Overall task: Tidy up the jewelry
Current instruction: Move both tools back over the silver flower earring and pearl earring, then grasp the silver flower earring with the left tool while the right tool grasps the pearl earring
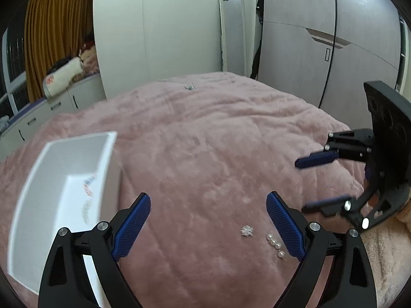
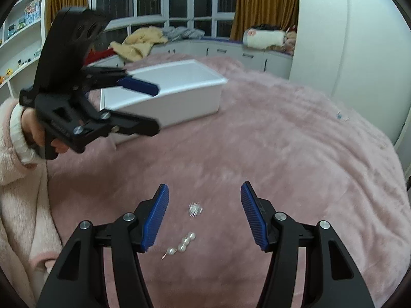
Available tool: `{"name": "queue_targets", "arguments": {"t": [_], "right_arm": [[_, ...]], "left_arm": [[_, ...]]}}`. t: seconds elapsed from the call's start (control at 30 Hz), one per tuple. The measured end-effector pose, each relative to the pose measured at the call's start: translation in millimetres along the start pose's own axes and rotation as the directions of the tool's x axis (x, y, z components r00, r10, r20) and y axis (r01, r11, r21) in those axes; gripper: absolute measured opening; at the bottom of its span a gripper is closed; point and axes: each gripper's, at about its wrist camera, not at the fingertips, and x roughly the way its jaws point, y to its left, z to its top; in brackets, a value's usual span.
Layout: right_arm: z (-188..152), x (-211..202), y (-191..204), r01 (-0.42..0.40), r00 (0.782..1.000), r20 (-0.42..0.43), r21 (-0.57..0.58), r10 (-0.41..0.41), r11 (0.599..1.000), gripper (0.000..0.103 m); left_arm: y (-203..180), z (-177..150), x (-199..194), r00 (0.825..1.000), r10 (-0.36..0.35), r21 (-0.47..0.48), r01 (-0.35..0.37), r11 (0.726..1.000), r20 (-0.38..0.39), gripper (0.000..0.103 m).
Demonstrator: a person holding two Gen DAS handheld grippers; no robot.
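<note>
A pink fluffy blanket [image 1: 205, 141] covers the bed. On it lie a small sparkly silver piece [image 1: 246, 231] [image 2: 195, 209] and a short pearl piece with a pin [image 1: 276, 244] [image 2: 183, 244]. My left gripper [image 1: 208, 224] [image 2: 155, 107] is open and empty, with both pieces just inside its right finger. My right gripper [image 2: 204, 215] [image 1: 302, 186] is also open and grips nothing; the sparkly piece lies on the blanket between its fingers. A white open box [image 1: 64, 179] [image 2: 179, 87] stands to the left, with blurred small items [image 1: 87, 195] inside.
A person's hand [image 2: 38, 133] in a pink fluffy sleeve holds the left gripper. A small object [image 1: 190, 86] lies at the bed's far edge. A mirror [image 1: 232, 30] leans on the wall beside grey wardrobes [image 1: 359, 51]. Clothes [image 2: 143, 43] are piled on the window bench.
</note>
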Motion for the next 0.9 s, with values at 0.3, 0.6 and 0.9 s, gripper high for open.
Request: {"name": "queue_targets", "arguments": {"t": [0.3, 0.6, 0.9], "right_arm": [[-36.0, 33.2, 11.4, -0.057, 0.991, -0.118, -0.006, 0.056, 0.998, 0.056], [-51.2, 60.9, 14.6, -0.098, 0.977, -0.191, -0.023, 0.091, 0.995, 0.055], [-67.1, 80.9, 13.8, -0.117, 0.961, -0.257, -0.039, 0.103, 0.992, 0.047]], "left_arm": [[-7.5, -13.7, 44.8, 0.997, -0.064, -0.009, 0.064, 0.998, -0.05, 0.093], [-14.0, -34.2, 84.2, 0.988, -0.101, -0.024, 0.099, 0.995, -0.12, 0.093], [-30.7, -42.4, 111.4, 0.977, -0.12, 0.034, 0.128, 0.991, -0.179, 0.083]]}}
